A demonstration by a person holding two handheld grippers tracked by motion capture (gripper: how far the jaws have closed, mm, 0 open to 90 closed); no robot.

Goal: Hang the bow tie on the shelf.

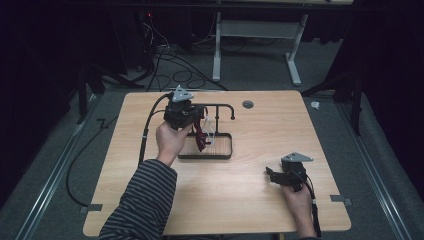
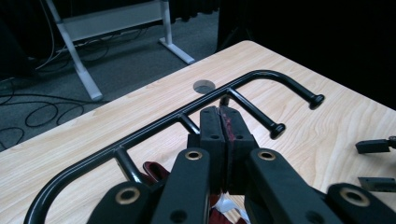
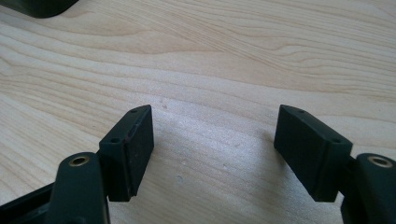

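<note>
The left tool [image 2: 226,122] is clamped shut on a thin dark red strip [image 2: 228,122], whose edge shows as a narrow line pressed between the two black pads. In the high view the same left tool [image 1: 192,119] is held raised above the worktop [image 1: 240,200] by a hand in a striped sleeve [image 1: 145,200], and the red strip [image 1: 200,135] hangs down from it in loose folds, with some white thread or tag beside it, into a black tray base [image 1: 220,156] just below. A black rack [image 2: 140,135] of bent rod stands right behind the tool's tips; its top bar runs across the left gripper view and carries several short pegs ending in rounded knobs. The clamped end of the strip sits just beside one of these pegs, though whether it touches the peg cannot be told. Past the rack, a round grey grommet [image 2: 204,86] is set into the wood.

Well apart, near the front right of the worktop, the right tool [image 1: 271,175] rests low in the other hand. Its jaws stand wide apart with bare wood between the pads [image 3: 140,149].
</note>
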